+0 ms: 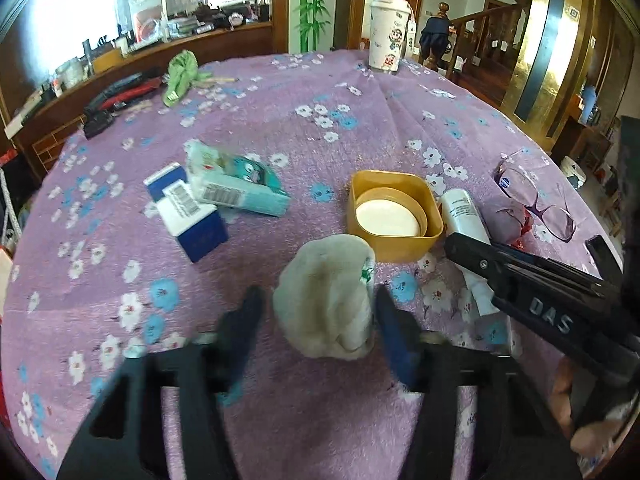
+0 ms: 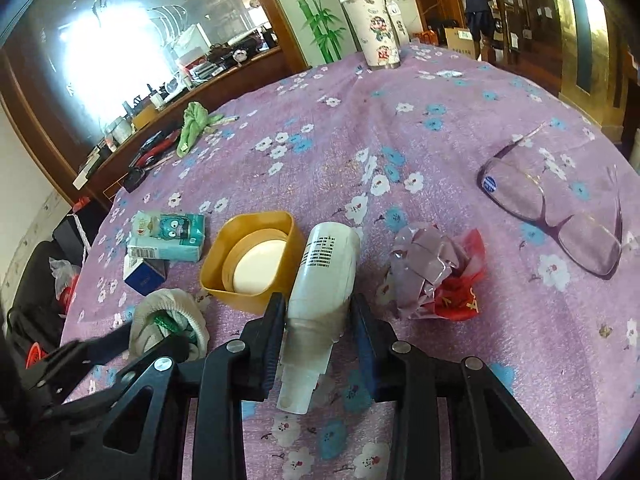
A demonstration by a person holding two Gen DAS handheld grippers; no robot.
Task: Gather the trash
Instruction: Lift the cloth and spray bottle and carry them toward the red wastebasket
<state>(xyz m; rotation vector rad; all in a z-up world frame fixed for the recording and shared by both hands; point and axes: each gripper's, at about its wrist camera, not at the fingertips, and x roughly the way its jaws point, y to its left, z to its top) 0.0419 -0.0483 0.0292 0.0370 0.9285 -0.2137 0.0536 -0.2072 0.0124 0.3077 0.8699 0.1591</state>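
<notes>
Purple flowered cloth covers the surface (image 1: 320,128). Left tongs (image 1: 316,320) straddle the crumpled rag (image 1: 324,300), not yet pinching; right tongs (image 2: 318,328) clamp the white bottle (image 2: 324,276) mid-surface. Close squarely before lifting.

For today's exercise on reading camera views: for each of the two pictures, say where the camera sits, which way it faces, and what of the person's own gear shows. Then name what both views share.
Left wrist view: sits on the left gripper, looks forward and down over the flowered tablecloth at a beige sock between its fingers; the right gripper enters from the right.
Right wrist view: sits on the right gripper, facing down at a white bottle between its fingers; the left gripper shows lower left.
Shared: sock, bottle, yellow box, glasses, cup.
</notes>
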